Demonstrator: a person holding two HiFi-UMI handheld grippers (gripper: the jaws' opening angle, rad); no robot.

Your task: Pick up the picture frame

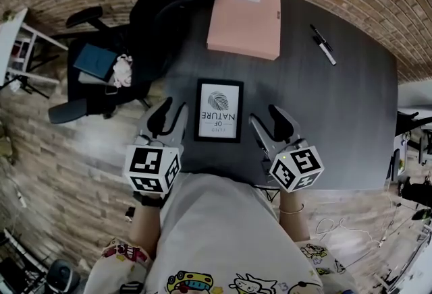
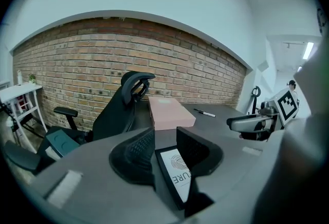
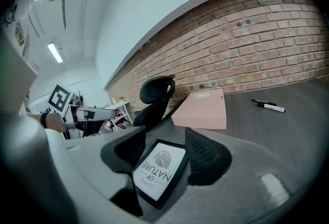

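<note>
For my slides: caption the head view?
Left gripper and right gripper flank a picture frame lying flat on the dark table, jaws open.

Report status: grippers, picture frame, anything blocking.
Left gripper and right gripper both open, flanking picture frame. Frame flat on table, not gripped. Pink box, marker well clear.

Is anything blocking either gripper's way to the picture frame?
Nothing visible does. The picture frame lies flat on the table between the open left gripper and right gripper. The pink box and marker lie beyond it.
</note>
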